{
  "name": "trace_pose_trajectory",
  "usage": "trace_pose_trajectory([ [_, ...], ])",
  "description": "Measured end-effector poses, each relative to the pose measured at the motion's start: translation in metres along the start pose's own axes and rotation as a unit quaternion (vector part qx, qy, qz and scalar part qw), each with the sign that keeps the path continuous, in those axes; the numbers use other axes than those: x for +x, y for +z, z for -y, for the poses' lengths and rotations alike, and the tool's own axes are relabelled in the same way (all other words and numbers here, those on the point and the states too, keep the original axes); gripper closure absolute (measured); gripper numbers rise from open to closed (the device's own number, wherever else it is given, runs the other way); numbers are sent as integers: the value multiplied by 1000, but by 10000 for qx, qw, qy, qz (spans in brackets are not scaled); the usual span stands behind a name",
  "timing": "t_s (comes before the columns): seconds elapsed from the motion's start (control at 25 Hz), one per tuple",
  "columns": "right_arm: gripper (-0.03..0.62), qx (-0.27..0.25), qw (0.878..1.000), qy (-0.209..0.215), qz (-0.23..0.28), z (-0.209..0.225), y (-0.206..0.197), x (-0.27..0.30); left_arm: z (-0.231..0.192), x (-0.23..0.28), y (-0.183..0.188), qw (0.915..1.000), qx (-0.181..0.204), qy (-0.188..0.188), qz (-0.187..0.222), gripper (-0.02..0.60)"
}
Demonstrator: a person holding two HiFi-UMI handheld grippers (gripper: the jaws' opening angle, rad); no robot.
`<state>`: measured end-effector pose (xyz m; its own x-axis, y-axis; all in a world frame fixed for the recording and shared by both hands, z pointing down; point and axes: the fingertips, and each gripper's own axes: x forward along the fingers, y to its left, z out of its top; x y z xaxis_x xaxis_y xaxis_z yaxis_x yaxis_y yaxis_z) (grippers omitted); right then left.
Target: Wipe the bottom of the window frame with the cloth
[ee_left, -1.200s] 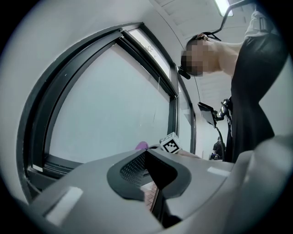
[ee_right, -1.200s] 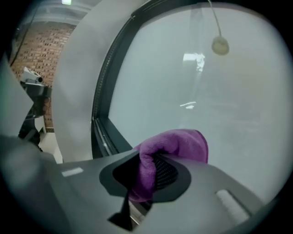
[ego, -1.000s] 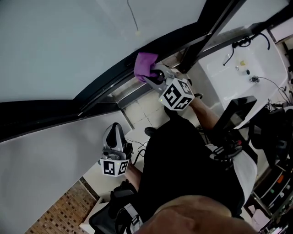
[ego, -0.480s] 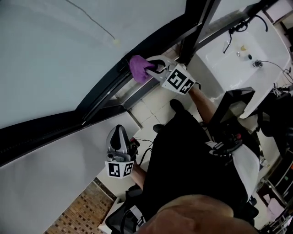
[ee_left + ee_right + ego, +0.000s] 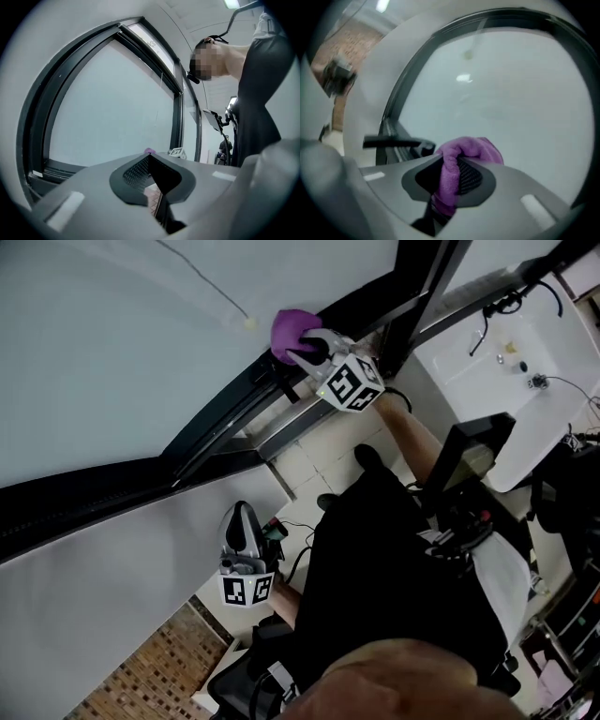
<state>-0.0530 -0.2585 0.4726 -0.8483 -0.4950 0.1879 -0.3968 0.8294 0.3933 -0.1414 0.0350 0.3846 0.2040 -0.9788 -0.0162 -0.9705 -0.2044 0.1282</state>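
Low at the left lies a patch of brick floor (image 5: 131,671). Above it the left claw (image 5: 240,521) hangs well apart from the window, its jaws pressed together on nothing. The dark window frame (image 5: 234,399) runs slantwise under the pale pane (image 5: 112,334), where a thin cord (image 5: 248,322) ends in a small pull. The purple cloth (image 5: 292,331) sits on the frame's bottom rail at the glass edge, pinched in the right claw (image 5: 307,348). A dark bar (image 5: 393,142) juts just beside it. A dark upright (image 5: 412,306) stands close at the right, then a white sink (image 5: 506,381).
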Motion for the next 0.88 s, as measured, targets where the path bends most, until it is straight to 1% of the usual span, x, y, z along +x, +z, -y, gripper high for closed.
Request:
trace_pose_trajectory([
  [0.04,526,-684,9975,126,-88,-19,-5,14,3,3,1,10000,11,-53,14,591],
  [0.08,537,-1300,9913,184,-93,-33,-7,23,6,7,1,9999,19,-109,24,591],
  [0.12,539,-1751,9842,234,-71,-40,-7,26,8,9,1,9999,18,-158,30,591],
  [0.16,537,-2021,9788,324,-49,-44,-7,24,10,11,0,9998,9,-192,29,591],
  [0.24,533,-2190,9740,582,59,-50,-6,17,11,12,-3,9998,-20,-211,-3,591],
  [0.32,531,-2155,9730,808,190,-57,-4,6,11,12,-6,9997,-56,-219,-35,589],
  [0.4,530,-2159,9716,949,214,-66,-2,-8,11,14,-8,9997,-81,-246,-42,591],
  [0.44,530,-2255,9692,980,161,-70,-1,-17,11,16,-9,9996,-87,-267,-38,591],
  [0.48,530,-2447,9646,984,72,-75,-1,-26,10,18,-9,9995,-92,-294,-31,589],
  [0.56,530,-2990,9488,1010,-141,-87,-2,-44,10,22,-10,9993,-106,-351,-24,591],
  [0.6,530,-3203,9403,1128,-217,-95,-3,-56,11,23,-11,9992,-114,-379,-31,591],
  [0.64,530,-3274,9343,1391,-223,-106,-3,-70,11,25,-12,9991,-124,-405,-40,591],
  [0.68,530,-3141,9319,1812,-123,-120,-1,-87,12,26,-12,9990,-133,-428,-47,591],
  [0.72,530,-2783,9325,2301,77,-135,6,-105,12,28,-13,9989,-139,-444,-47,590],
  [0.76,530,-2265,9358,2681,324,-143,17,-119,11,29,-13,9989,-141,-452,-36,591],
  [0.8,530,-1709,9434,2790,546,-139,28,-126,10,30,-13,9989,-140,-452,-19,591],
  [0.84,530,-1207,9564,2566,698,-121,39,-124,9,30,-12,9989,-136,-445,1,591],
  [0.88,530,-762,9724,2062,787,-93,47,-114,8,29,-12,9990,-130,-430,16,591],
])
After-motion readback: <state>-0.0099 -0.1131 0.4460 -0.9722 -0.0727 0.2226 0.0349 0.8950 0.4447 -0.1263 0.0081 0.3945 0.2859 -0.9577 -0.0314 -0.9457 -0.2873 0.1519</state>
